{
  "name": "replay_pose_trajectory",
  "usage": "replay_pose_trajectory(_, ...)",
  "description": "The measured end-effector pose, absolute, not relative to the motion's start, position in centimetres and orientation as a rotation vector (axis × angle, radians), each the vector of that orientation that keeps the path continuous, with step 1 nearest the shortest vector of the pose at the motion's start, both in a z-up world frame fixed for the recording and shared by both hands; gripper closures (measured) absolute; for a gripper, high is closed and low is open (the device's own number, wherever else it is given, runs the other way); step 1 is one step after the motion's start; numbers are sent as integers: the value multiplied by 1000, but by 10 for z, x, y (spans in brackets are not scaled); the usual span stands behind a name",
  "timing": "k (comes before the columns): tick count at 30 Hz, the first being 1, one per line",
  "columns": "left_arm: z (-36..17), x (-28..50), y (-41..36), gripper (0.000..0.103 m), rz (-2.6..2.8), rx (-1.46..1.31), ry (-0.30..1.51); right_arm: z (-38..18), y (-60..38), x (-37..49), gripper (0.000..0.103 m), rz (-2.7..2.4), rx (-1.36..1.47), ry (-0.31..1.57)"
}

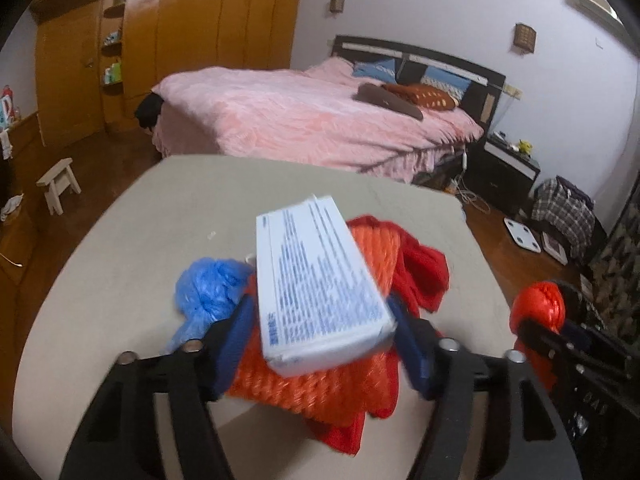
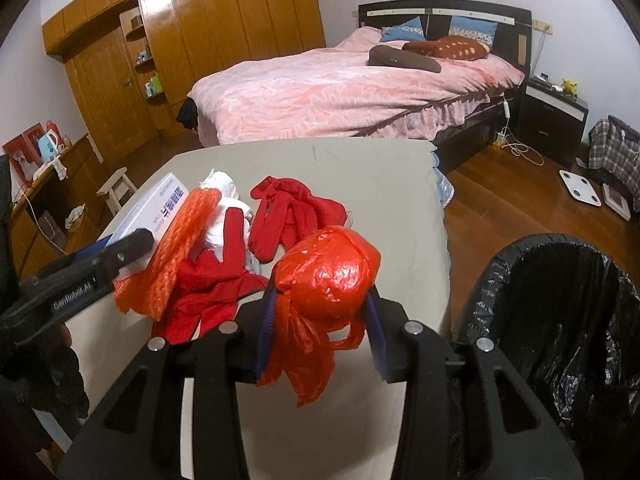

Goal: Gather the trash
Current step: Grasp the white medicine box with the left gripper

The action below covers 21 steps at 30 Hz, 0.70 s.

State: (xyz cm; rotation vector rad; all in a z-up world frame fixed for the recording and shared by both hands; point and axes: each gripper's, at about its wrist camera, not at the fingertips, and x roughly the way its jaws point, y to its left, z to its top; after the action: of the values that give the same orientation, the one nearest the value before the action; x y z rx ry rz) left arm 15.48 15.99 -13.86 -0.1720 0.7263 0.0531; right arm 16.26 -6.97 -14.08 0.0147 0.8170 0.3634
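A white printed box sits tilted between the blue pads of my left gripper, which is shut on it above an orange mesh bag. Around it on the beige table lie a crumpled blue plastic bag and red cloth. My right gripper is shut on a balled red plastic bag, held above the table's near right corner. The right wrist view also shows the box, the mesh bag, white crumpled paper and the red cloth.
A bin with a black liner stands open just right of the table. Beyond the table is a bed with a pink cover. A small wooden stool stands on the floor to the left, a white scale to the right.
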Motion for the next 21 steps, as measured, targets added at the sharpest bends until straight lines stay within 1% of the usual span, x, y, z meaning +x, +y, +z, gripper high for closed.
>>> replay_pose_trajectory(8,-136,158,166,23,84,-196,718,-137,-70,159,62,359,5,811)
replay_pose_trajectory(10,-132,160,168,18,84,-205,712,-136,-71,159,62,357,7,810)
replay_pose_trajectory(15,-129,163,171,14,94,-214,709,-136,-71,159,62,359,4,808)
replay_pose_trajectory(21,-127,170,175,14,92,-243,710,-137,-69,161,62,362,1,816)
